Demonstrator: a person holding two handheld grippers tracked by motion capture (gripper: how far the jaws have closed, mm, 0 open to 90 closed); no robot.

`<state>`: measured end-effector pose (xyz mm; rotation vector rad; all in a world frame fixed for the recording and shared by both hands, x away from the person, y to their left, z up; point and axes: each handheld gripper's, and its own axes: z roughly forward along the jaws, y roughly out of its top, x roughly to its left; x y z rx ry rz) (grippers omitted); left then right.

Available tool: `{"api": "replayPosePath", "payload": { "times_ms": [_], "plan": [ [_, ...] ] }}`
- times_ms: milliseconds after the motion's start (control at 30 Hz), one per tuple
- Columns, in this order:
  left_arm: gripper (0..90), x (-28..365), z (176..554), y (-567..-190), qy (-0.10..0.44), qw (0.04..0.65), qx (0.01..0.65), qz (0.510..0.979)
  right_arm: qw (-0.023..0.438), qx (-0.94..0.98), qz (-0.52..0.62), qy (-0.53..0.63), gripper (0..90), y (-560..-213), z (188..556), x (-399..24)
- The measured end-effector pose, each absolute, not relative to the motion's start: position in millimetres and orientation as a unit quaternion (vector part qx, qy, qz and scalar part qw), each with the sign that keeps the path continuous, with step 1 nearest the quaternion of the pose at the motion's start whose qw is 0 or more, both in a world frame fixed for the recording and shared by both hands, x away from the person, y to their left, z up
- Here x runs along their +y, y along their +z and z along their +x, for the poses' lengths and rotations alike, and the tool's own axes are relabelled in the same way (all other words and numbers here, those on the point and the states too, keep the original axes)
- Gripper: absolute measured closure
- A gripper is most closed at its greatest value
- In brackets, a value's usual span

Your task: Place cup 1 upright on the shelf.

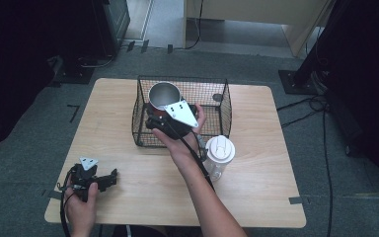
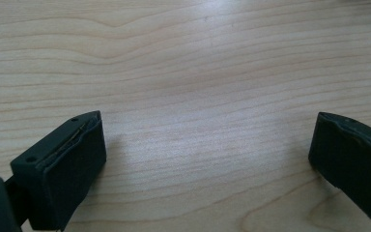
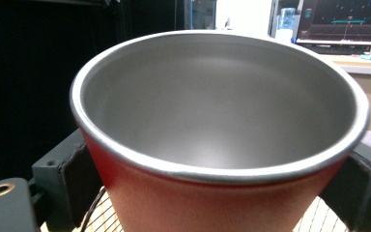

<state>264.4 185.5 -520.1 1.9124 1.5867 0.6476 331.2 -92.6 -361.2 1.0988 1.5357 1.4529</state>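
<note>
Red cup [image 1: 162, 98] gripped, over wire basket [image 1: 143, 126].
R gripper [image 1: 154, 121] fingers pinched cup's sides; drop-in likely left. L gripper [image 1: 109, 178] fingers spread, idle on worktop [image 1: 256, 197].

One red cup [image 3: 212, 193] with a steel lining sits between the fingers [image 3: 79, 181] of the right gripper [image 1: 164, 120]. One black wire basket [image 1: 222, 106] stands under and around them. One clear bottle [image 1: 218, 155] with a white lid stands just behind those fingers (nearer the person). Two grippers in all; the left gripper [image 1: 109, 178] has nothing between its fingers. One wooden table [image 1: 261, 192].
</note>
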Motion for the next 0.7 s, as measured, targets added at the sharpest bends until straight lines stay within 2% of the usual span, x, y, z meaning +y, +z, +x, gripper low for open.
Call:
{"api": "replayPosePath", "payload": {
  "times_ms": [700],
  "plan": [
    [0.4, 185, 264, -520, 0.242, 0.283, 0.593, 0.714, 0.364, 0.602, 0.428, 0.567, 7.9, -386, 381, -81]
  ]
}}
